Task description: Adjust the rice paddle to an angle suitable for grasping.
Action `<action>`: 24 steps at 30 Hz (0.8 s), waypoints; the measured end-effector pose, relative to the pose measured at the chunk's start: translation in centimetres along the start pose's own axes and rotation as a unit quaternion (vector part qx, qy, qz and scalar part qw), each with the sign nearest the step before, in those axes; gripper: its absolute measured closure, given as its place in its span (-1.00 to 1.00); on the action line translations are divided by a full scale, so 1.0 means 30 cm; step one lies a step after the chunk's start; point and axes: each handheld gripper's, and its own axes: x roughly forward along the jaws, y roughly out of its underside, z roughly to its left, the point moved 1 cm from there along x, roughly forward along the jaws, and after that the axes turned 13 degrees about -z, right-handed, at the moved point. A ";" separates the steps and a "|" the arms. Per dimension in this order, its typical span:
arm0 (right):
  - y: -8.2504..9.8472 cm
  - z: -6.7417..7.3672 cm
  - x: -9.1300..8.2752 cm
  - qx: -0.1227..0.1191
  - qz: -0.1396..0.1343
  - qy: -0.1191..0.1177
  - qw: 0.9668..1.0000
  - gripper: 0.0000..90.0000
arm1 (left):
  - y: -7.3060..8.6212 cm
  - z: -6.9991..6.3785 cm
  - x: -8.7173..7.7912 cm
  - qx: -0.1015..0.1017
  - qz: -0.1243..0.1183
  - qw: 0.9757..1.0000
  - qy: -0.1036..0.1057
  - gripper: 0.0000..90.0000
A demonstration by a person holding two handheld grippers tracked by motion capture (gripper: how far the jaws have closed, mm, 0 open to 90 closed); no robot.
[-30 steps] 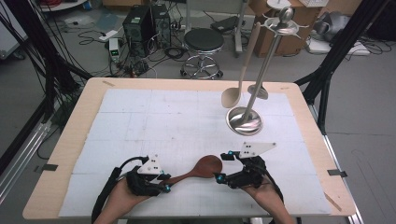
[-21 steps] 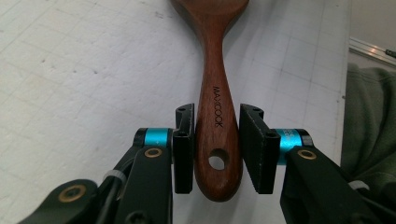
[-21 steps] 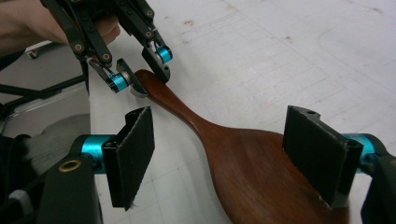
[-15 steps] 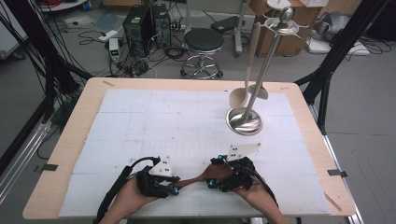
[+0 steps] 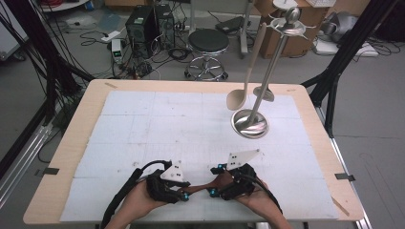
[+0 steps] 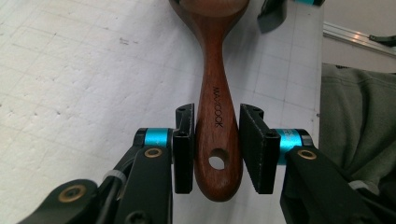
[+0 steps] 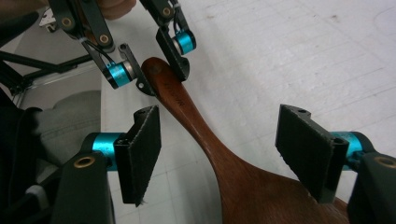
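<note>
A dark wooden spoon [image 5: 198, 187] lies across the gap between my two grippers near the table's front edge. My left gripper [image 5: 183, 192] is shut on the handle's end, just above the hanging hole; in the left gripper view the handle [image 6: 215, 70] runs away from the pads [image 6: 183, 140]. My right gripper [image 5: 215, 180] stands open, its jaws wide on either side of the spoon's neck and bowl [image 7: 243, 182] without touching them. The right gripper view also has the left gripper [image 7: 156, 70] holding the handle end.
A metal stand with a round base [image 5: 249, 123] rises at the back right of the white mat [image 5: 143, 124]. A pale wooden spoon [image 5: 237, 98] and a metal spoon [image 5: 263, 93] hang from it. A stool [image 5: 207, 43] stands beyond the table.
Both hands have drawn back toward the front edge. The spoon's bowl, plainly seen a second ago, now sits under the right gripper.
</note>
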 end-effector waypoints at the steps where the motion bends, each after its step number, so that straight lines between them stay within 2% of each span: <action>1: 0.003 0.002 0.007 -0.003 0.004 0.000 1.000 -0.29 | -0.003 0.000 0.002 0.005 0.003 1.000 0.001 0.50; 10: 0.021 0.009 0.062 -0.020 0.045 -0.017 0.999 -0.08 | -0.017 -0.008 0.012 0.008 0.002 1.000 0.008 0.50; 17: 0.028 0.025 0.083 -0.050 0.077 -0.025 0.995 0.16 | -0.028 -0.007 0.011 0.010 0.002 1.000 0.011 0.50; 24: 0.022 0.027 0.082 -0.061 0.085 -0.029 0.994 0.33 | -0.033 -0.010 0.008 0.011 -0.002 1.000 0.015 0.50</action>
